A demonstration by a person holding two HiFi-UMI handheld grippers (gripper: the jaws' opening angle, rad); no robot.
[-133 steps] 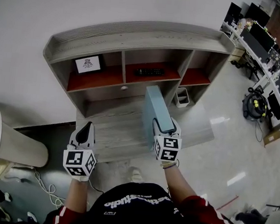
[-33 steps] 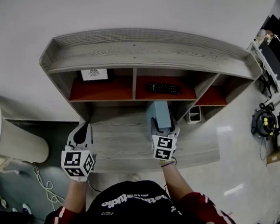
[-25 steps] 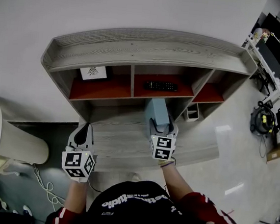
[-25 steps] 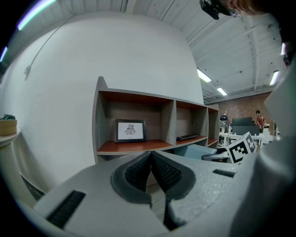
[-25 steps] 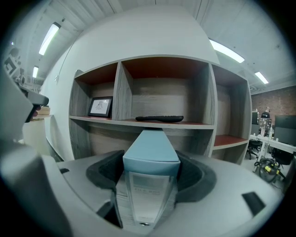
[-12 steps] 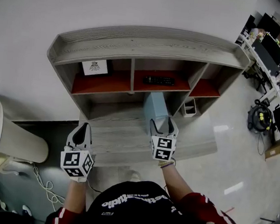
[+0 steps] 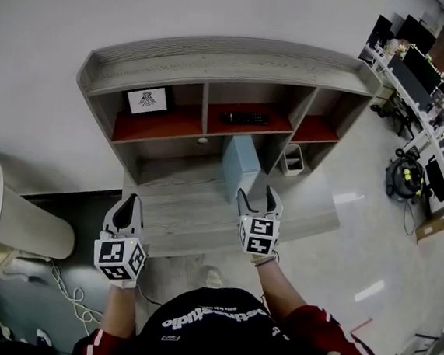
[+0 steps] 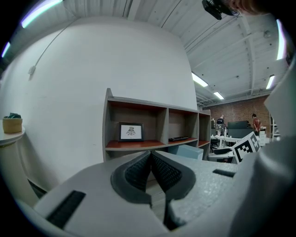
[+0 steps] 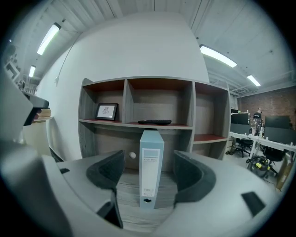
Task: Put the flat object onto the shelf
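binder [image 9: 151,169] upright, free on shelf [image 7: 174,209]; right tool [image 7: 256,196] spread wide, left tool [image 7: 131,201] closed, both empty; a jaw nudge could topple it

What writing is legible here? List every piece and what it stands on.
No text can be read.
Spine label of the blue binder: print too small to read.
White lettering on the black shirt: upside down, blurred, unreadable.
The framed picture: a drawing, no legible words.
The marker cubes: square patterns only.

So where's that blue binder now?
In the head view, the binder stands upright on the lower ledge, below the compartment holding the remote, just beyond the open right gripper.
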